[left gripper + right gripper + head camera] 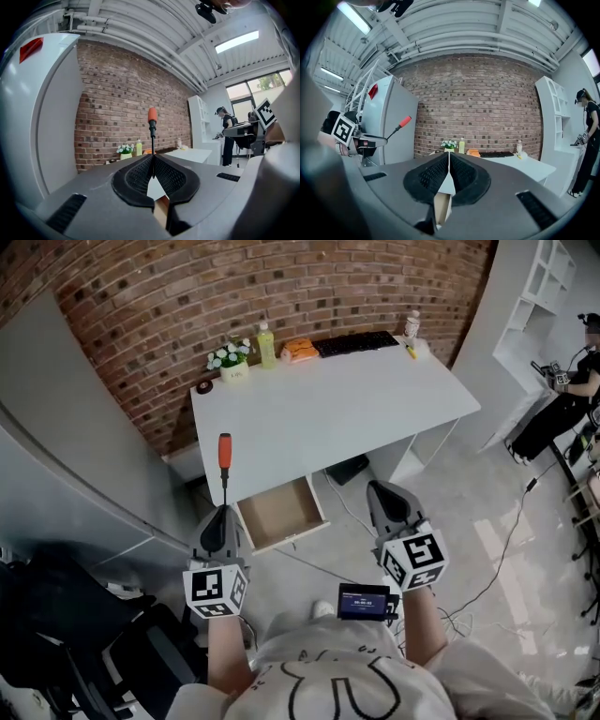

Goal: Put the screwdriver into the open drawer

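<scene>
My left gripper is shut on the thin black shaft of the screwdriver, whose orange handle points away from me over the desk's left front corner. In the left gripper view the screwdriver stands straight up out of the closed pads. The open drawer, pale wood inside and empty, juts from under the white desk just right of that gripper. My right gripper hangs shut and empty to the drawer's right, above the floor. From the right gripper view the screwdriver shows at the left.
Along the desk's back edge stand a flower pot, a green bottle, an orange item, a black keyboard and a small bottle. A black chair is at lower left. A person stands far right; cables cross the floor.
</scene>
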`<action>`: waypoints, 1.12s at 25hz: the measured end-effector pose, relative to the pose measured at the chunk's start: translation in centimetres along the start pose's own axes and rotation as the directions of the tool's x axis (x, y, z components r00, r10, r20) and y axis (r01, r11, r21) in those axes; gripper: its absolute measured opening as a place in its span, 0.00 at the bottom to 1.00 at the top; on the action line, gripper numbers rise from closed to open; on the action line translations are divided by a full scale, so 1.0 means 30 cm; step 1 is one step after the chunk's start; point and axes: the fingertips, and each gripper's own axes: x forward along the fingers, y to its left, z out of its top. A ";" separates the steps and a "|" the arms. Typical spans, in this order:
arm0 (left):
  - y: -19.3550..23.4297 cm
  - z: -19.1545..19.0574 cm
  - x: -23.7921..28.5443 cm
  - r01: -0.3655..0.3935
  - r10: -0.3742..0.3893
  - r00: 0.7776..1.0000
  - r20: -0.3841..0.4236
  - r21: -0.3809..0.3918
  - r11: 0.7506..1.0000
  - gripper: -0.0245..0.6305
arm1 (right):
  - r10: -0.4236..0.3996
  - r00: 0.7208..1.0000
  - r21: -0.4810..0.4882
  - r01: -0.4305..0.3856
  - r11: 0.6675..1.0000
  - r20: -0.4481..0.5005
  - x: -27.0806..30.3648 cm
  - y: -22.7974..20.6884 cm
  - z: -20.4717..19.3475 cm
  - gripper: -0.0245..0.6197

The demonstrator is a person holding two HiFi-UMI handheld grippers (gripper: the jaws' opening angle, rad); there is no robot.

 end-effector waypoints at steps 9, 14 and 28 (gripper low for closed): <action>0.058 0.009 0.231 0.121 -0.121 0.993 -0.006 -0.004 0.993 0.07 | -0.167 0.985 0.032 0.168 0.985 -0.044 0.050 -0.080 -0.017 0.07; 0.032 0.032 0.385 0.247 -0.247 0.969 -0.004 0.001 0.969 0.07 | -0.303 0.951 0.047 0.306 0.951 -0.062 0.035 -0.134 -0.009 0.07; -0.103 -0.110 0.587 0.494 -0.494 0.864 -0.098 -0.024 0.869 0.07 | -0.546 0.813 0.086 0.570 0.817 -0.201 -0.091 -0.178 -0.175 0.07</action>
